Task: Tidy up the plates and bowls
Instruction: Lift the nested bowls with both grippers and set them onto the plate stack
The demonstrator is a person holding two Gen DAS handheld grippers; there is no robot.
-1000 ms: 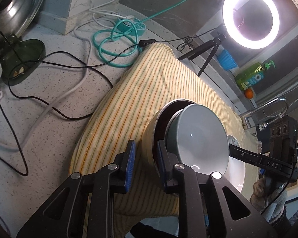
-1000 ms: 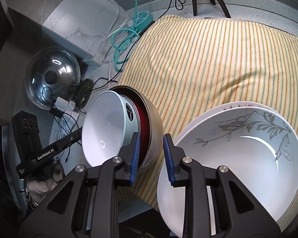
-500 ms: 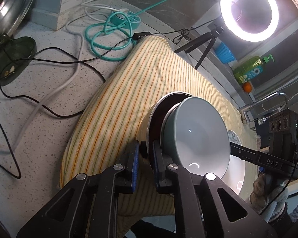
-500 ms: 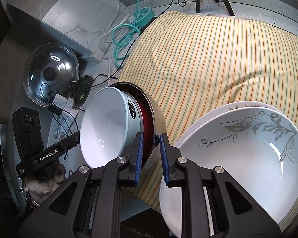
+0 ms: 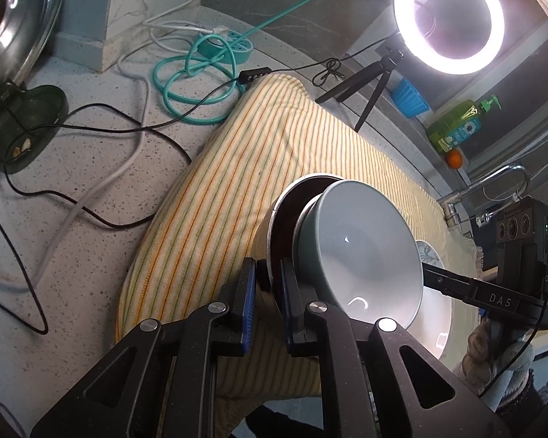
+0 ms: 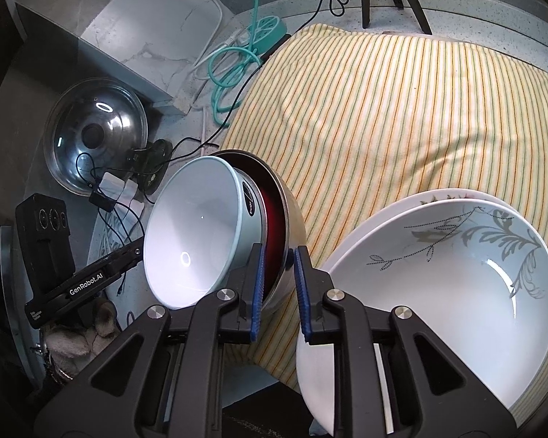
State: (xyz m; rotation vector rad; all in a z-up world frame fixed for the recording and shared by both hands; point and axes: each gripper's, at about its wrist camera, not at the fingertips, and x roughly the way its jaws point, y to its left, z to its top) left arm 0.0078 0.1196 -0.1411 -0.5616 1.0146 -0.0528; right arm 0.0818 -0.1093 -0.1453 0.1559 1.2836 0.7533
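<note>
A steel bowl with a red inside [image 6: 292, 219] holds a pale blue-white bowl [image 6: 190, 233] nested in it; the pair is tilted above the striped cloth [image 6: 402, 116]. My right gripper [image 6: 278, 277] is shut on the steel bowl's rim from one side. My left gripper [image 5: 265, 284] is shut on the opposite rim of the steel bowl [image 5: 274, 219], with the pale bowl [image 5: 365, 252] inside it. A white bowl with a grey leaf pattern [image 6: 438, 277] sits in a white plate [image 6: 376, 215] at the right, on the cloth.
A glass pot lid [image 6: 91, 138], a teal power strip with coiled cable [image 5: 215, 62], black and white cables [image 5: 91, 138] and a ring light on a tripod [image 5: 445, 18] stand on the speckled counter. A faucet [image 5: 493, 182] and a green soap bottle [image 5: 460, 124] are far right.
Both grippers have closed from open onto opposite sides of the steel bowl's rim. The nested bowls have tipped and shifted slightly.
</note>
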